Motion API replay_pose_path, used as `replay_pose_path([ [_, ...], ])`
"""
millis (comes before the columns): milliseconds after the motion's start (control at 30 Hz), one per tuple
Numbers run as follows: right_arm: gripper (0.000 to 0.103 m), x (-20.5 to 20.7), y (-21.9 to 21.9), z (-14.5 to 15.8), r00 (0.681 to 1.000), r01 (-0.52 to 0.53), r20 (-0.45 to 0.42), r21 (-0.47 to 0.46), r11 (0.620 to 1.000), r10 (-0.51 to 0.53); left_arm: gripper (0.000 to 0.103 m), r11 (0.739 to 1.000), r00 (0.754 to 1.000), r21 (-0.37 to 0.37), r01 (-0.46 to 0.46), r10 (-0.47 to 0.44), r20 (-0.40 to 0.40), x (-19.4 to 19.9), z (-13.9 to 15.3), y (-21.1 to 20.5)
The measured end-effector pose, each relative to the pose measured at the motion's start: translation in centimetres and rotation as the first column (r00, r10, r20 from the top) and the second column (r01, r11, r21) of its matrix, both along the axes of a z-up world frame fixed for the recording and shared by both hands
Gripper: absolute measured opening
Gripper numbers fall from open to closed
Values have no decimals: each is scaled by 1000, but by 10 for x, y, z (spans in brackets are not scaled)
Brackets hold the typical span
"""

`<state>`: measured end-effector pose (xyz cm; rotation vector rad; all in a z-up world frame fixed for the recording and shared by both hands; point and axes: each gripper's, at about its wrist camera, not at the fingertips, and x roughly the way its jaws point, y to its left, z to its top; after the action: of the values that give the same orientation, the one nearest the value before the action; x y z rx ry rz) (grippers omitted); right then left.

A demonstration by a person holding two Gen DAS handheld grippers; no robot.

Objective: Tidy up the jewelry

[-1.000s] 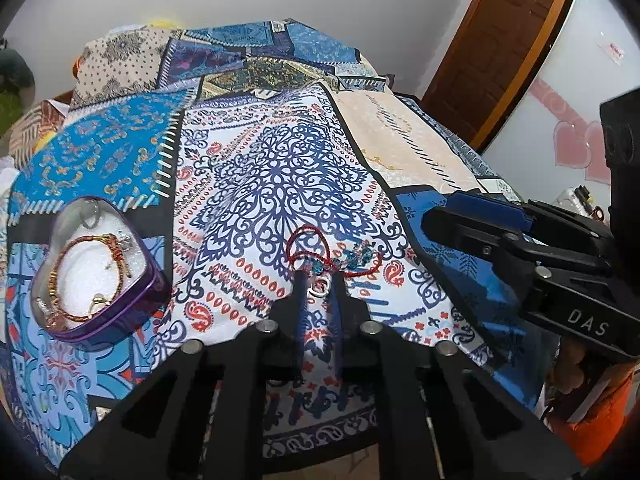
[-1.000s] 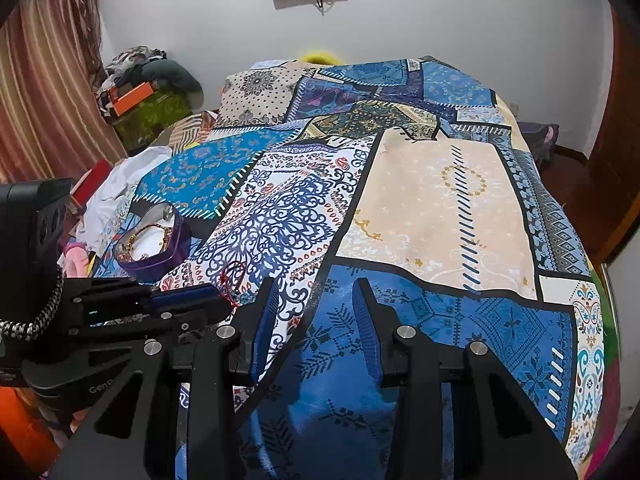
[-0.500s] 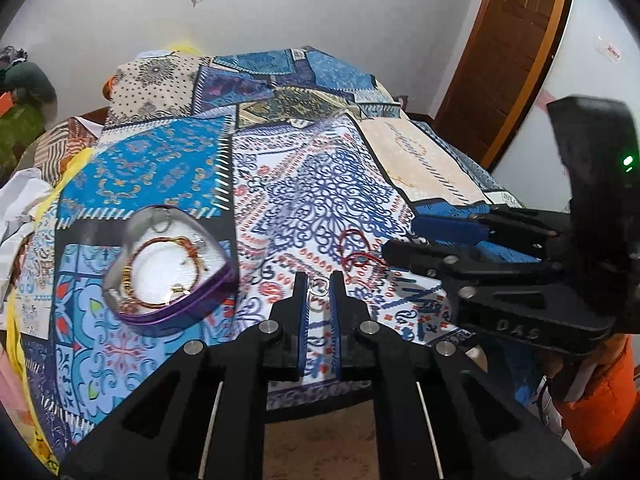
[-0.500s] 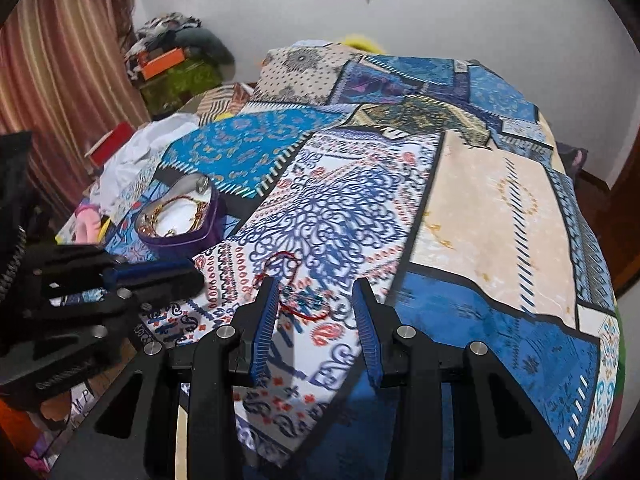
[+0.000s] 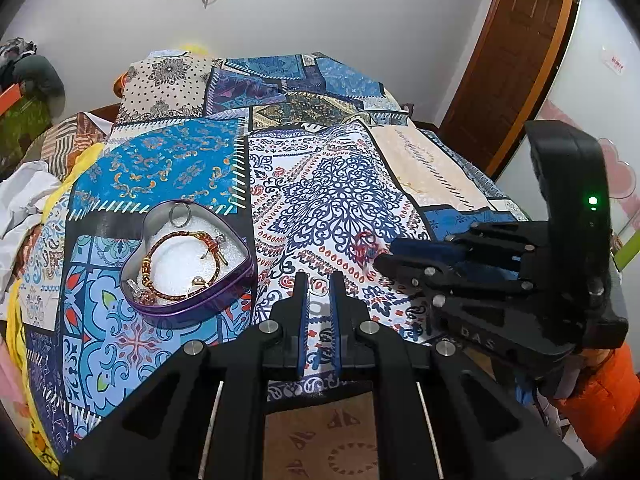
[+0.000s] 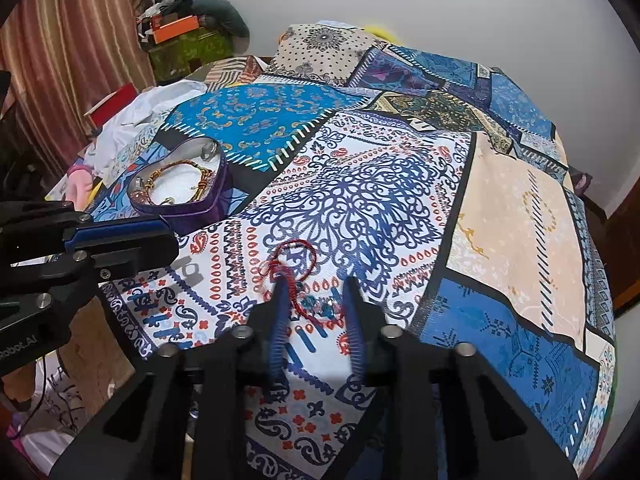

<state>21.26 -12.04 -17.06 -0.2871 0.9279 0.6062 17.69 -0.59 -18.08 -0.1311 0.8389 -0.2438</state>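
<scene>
A purple heart-shaped tin (image 5: 240,280) sits on the patterned bedspread, holding a red-gold bracelet (image 5: 180,264) and a silver ring (image 5: 180,214); it also shows in the right wrist view (image 6: 218,200). My left gripper (image 5: 319,285) is shut on a small silver ring (image 5: 319,285), held above the bed's near edge right of the tin. A red string bracelet (image 6: 296,268) with blue beads lies on the white patch. My right gripper (image 6: 314,286) is open, its fingers either side of that bracelet.
The bed is covered by a patchwork spread (image 5: 344,184). Clothes and boxes pile up at the left (image 6: 176,32). A wooden door (image 5: 516,52) stands at the right. Brown floor (image 5: 320,436) lies below the bed's near edge.
My left gripper has lifted back from the bed with the small ring. My right gripper has moved left and down over the red string bracelet.
</scene>
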Motion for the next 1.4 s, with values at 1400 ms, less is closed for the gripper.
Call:
replay_pose_path([
  [1400,7,-18,57,102,979,-83,202,225,971,36,8,994,976,26,-105,98,196,-23,60,67],
])
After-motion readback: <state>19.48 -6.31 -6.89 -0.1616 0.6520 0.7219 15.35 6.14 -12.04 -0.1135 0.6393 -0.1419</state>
